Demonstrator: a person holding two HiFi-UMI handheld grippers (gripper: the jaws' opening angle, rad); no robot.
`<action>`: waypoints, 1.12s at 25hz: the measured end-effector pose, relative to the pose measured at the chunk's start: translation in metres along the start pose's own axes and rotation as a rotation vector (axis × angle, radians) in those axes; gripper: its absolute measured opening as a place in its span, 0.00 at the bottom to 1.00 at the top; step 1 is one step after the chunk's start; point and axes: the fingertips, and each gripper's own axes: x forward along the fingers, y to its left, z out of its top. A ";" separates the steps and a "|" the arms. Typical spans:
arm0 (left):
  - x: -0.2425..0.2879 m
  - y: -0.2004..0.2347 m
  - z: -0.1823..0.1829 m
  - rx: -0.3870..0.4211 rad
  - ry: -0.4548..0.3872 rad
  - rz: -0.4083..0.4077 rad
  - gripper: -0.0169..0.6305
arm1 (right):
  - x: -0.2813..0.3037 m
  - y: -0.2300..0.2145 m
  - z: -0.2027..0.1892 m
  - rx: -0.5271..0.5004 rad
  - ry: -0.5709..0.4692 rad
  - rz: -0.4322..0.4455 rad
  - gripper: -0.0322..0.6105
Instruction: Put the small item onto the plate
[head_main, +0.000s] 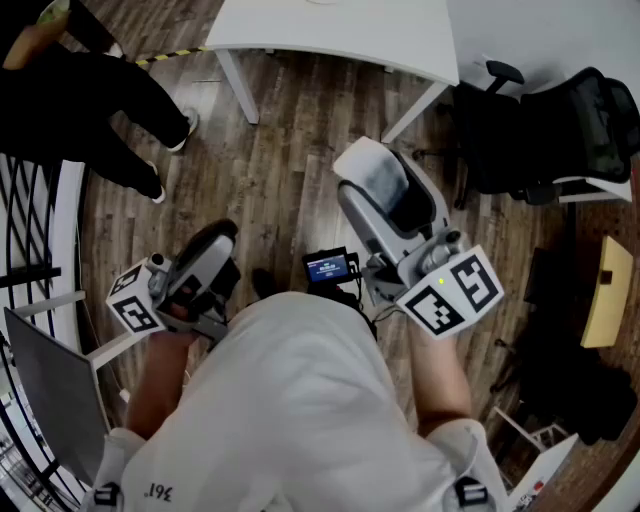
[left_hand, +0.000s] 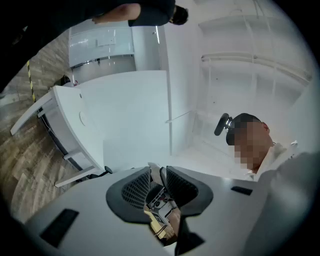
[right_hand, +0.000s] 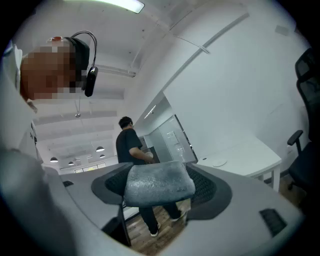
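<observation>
My right gripper (right_hand: 159, 184) is shut on a grey, rough-skinned block (right_hand: 159, 183) that spans the whole gap between its jaws. In the head view the right gripper (head_main: 380, 185) is held up in front of the chest with the grey block (head_main: 386, 188) in its jaws. The left gripper (head_main: 216, 244) is low at the left. Its jaws stand together in the left gripper view (left_hand: 160, 181), with nothing held between them. A flat round white disc (right_hand: 218, 162), possibly the plate, lies on the white table (right_hand: 250, 155). It also shows faintly as a disc (left_hand: 82, 118).
The white table (head_main: 330, 35) stands ahead over a wood floor. A person in black (head_main: 100, 90) stands at the far left. A black office chair (head_main: 545, 130) is at the right, a pale wooden board (head_main: 608, 290) beyond it. A small screen device (head_main: 330, 268) sits between the grippers.
</observation>
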 end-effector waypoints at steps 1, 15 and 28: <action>0.000 -0.002 -0.003 -0.013 0.000 0.001 0.17 | -0.003 0.001 -0.002 0.005 0.010 -0.007 0.55; -0.007 -0.014 -0.011 -0.029 -0.012 0.003 0.17 | -0.014 0.005 -0.003 0.004 0.021 -0.020 0.55; -0.011 -0.022 -0.012 -0.035 -0.014 0.013 0.17 | -0.027 0.005 0.014 0.003 -0.010 -0.045 0.55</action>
